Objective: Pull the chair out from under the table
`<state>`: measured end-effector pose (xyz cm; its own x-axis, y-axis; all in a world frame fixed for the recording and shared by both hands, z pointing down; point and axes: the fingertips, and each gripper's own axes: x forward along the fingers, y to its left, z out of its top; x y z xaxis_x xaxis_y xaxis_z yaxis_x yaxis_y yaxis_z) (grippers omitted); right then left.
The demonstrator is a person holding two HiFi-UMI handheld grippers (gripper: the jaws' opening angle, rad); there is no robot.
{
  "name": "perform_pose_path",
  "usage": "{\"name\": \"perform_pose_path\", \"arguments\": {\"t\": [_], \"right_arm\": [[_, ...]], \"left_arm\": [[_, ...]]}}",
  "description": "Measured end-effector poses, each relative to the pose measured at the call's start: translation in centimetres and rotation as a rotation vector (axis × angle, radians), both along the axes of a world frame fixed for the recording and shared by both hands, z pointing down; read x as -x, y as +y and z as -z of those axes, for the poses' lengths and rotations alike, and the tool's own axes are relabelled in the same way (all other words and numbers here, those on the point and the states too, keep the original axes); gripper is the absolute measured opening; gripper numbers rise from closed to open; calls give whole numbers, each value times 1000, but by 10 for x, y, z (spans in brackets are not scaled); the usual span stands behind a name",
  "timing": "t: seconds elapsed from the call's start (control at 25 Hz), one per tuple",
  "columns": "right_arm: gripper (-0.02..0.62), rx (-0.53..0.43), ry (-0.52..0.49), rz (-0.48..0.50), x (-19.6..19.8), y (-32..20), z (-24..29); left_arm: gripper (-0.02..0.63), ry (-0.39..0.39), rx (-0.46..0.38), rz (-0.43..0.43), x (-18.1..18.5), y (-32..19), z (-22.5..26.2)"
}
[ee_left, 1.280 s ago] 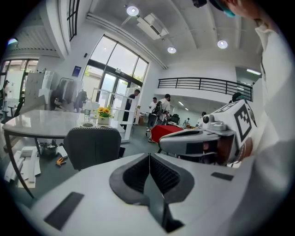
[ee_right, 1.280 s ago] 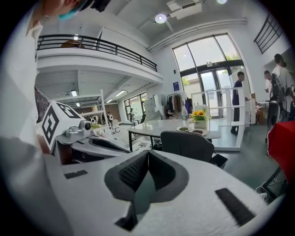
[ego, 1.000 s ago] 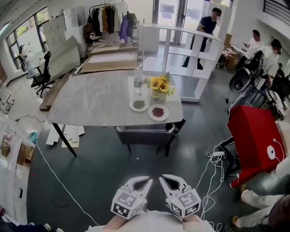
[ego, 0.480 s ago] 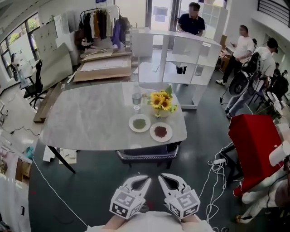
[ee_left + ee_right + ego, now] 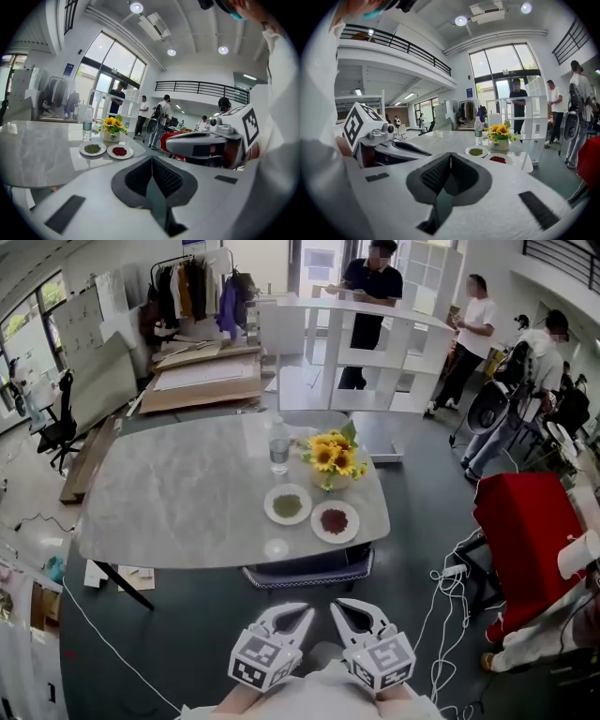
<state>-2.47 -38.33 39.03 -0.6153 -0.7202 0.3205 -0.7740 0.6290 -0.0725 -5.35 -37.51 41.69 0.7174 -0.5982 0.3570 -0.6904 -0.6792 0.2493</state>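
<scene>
The dark grey chair (image 5: 309, 575) is tucked under the near edge of the grey marble table (image 5: 178, 502); only its back's top rim shows. My left gripper (image 5: 306, 614) and right gripper (image 5: 336, 608) are side by side at the bottom of the head view, short of the chair and apart from it. Both are shut with nothing between the jaws. In the left gripper view the left gripper (image 5: 151, 161) has its pads pressed together, with the table's corner ahead. The right gripper (image 5: 450, 159) shows the same in its own view.
On the table stand a water bottle (image 5: 278, 446), a vase of sunflowers (image 5: 330, 461), a plate of green grains (image 5: 287, 505) and a plate of red grains (image 5: 334, 521). A red-covered object (image 5: 525, 531) and floor cables (image 5: 450, 615) lie at the right. People stand behind a white shelf (image 5: 375, 343).
The table and chair have come nearer in the head view, and more of the chair is hidden under the tabletop. Both grippers stay shut and side by side.
</scene>
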Motion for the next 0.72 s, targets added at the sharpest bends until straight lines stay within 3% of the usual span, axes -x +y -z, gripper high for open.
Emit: {"name": "perform_pose_path", "arguments": {"t": [0.72], "right_arm": [[3,31,17,33,-10,-57,-8]], "left_arm": [[15,11,62,37,-8,-52,-13]]}}
